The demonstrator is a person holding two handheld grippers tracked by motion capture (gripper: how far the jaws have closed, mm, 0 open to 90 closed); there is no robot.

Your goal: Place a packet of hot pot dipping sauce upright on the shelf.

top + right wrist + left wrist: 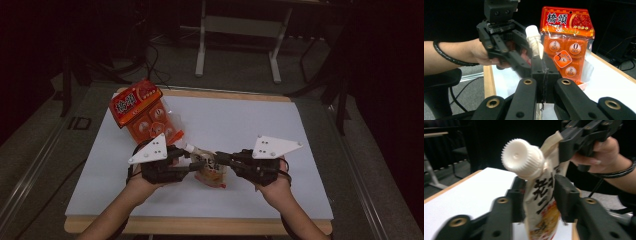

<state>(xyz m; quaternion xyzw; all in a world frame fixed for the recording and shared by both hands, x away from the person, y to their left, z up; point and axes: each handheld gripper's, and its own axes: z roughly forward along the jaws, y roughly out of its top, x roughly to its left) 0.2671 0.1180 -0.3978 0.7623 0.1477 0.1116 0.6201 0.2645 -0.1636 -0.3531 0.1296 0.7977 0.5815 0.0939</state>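
A small spouted pouch (pixel 210 172) with dark characters and an orange print hangs just above the white board, between both grippers. My left gripper (pixel 192 162) reaches in from the left. In the left gripper view its jaws (pixel 540 185) press on the pouch (pixel 544 202) from both sides, just below the white ribbed cap (pixel 522 157). My right gripper (pixel 220 157) comes in from the right and is shut on the pouch's thin top edge beside the spout. The same grip shows in the right gripper view (pixel 543 65), with the cap (pixel 534 37) just above the jaws.
An orange snack bag (pixel 145 112) with red header lies at the board's far left, close behind the left hand. The white board (pixel 250 125) rests on a wooden table. Metal desk legs (pixel 200 45) and cables stand on the floor beyond.
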